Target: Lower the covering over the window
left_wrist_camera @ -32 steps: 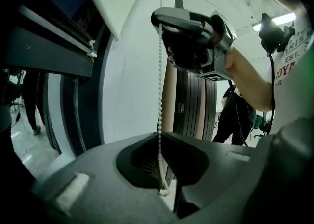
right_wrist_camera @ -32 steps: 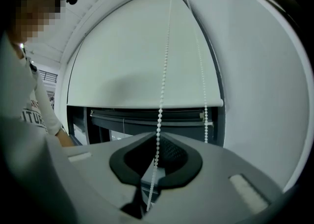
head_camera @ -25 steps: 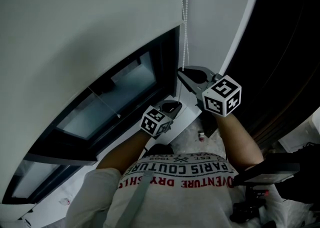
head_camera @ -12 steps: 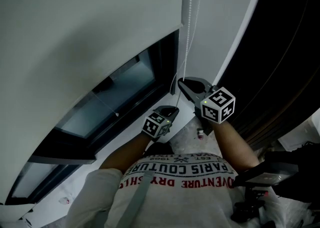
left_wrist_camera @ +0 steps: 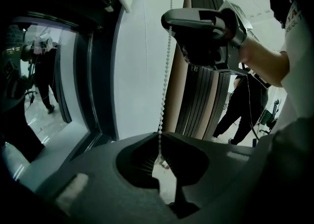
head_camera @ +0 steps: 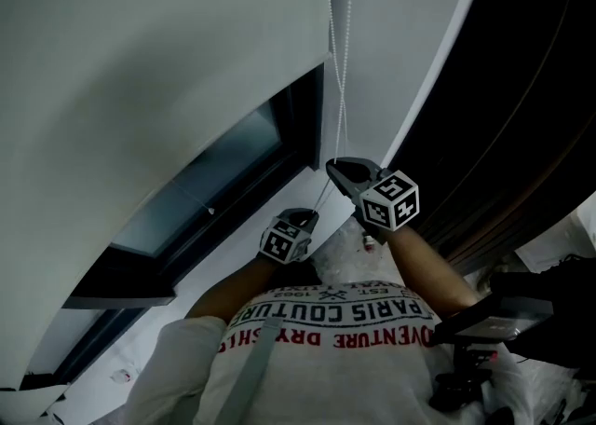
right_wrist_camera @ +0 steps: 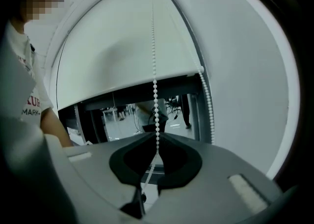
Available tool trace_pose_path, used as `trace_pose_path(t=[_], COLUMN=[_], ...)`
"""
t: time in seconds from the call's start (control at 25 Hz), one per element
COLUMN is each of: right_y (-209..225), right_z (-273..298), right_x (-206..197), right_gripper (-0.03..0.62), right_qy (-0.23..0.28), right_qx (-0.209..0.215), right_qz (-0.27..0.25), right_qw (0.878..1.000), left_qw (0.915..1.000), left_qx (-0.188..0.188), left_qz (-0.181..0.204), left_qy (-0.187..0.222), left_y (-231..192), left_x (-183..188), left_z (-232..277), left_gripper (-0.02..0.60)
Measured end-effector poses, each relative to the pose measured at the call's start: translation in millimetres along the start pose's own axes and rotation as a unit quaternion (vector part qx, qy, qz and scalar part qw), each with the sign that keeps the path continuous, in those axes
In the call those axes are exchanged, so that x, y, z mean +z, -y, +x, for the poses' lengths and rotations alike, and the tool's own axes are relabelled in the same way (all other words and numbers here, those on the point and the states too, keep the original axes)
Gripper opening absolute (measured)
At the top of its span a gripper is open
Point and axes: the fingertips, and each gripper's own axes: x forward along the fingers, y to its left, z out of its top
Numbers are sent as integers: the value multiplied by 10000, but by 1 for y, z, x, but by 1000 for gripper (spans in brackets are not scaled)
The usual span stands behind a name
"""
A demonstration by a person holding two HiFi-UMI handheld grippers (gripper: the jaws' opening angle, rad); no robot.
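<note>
Left gripper: I see my left gripper [head_camera: 307,217] low, close to the person's chest. In its own view [left_wrist_camera: 159,135] the jaws are pinched narrow on the bead chain [left_wrist_camera: 166,80].
Right gripper: my right gripper [head_camera: 332,167] sits just above the left one. Its jaws [right_wrist_camera: 157,138] are squeezed together on the same strand.
Bead chain: it [head_camera: 341,78] hangs down the right edge of the window [head_camera: 219,176]. One strand runs through the right jaws and on, taut, to the left jaws below. A second strand [right_wrist_camera: 208,105] hangs free beside the frame.
Roller blind: white [head_camera: 140,69], it covers the upper part of the window. Its bottom edge [right_wrist_camera: 147,81] leaves a band of glass bare.
Wall: a pale strip [head_camera: 396,32] lies behind the chain.
</note>
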Motion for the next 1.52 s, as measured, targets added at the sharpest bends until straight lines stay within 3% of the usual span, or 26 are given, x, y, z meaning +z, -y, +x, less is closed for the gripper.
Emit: trace_pose_path(t=[0.16, 0.24, 0.36, 0.44, 0.56, 0.68, 0.8, 0.88, 1.0, 1.2, 1.36, 1.52], right_y=[17, 20, 21, 24, 22, 4, -26, -48, -80, -139, -178, -247], right_z=[-6, -6, -5, -14, -40, -64, -86, -99, -114, -146, -180, -211], right_x=[4, 0, -7, -7, 7, 19, 23, 23, 17, 12, 7, 27], right_gripper=[22, 25, 179, 237, 264, 264, 205, 105, 2, 3, 3, 3], right_qy=[31, -21, -164, -202, -64, 27, 67, 97, 107, 93, 106, 224], right_qx=[-330, -426, -516, -681, -869, -718, -376, -135, 180, 559, 478, 282], right_qz=[34, 43, 1, -116, -255, -235, -270, -368, -412, -246, 47, 165], right_qw=[9994, 9991, 9985, 9974, 9959, 9971, 9989, 9992, 9989, 9981, 9988, 9992], left_qw=[9996, 9988, 9949, 9905, 9817, 9764, 9747, 9748, 9764, 9750, 9728, 9685], left_qx=[-22, 95, 302, 425, 569, 564, 520, 563, 308, -278, -630, -891], left_qz=[5, -187, -389, -379, -368, -349, -200, -156, -157, -17, 128, 229], left_qy=[271, 447, 877, 1253, 1777, 2055, 2164, 2152, 2132, 2204, 2224, 2312], left_y=[4, -3, -12, -11, 1, 24, 55, 72, 102, 152, 187, 232], left_x=[9, 13, 36, 56, 91, 118, 134, 136, 134, 141, 141, 138], left_z=[2, -2, -17, -33, -66, -101, -136, -155, -171, -199, -234, -305], left_gripper=[29, 79, 107, 131, 133, 132, 111, 3, 2, 2, 2, 2])
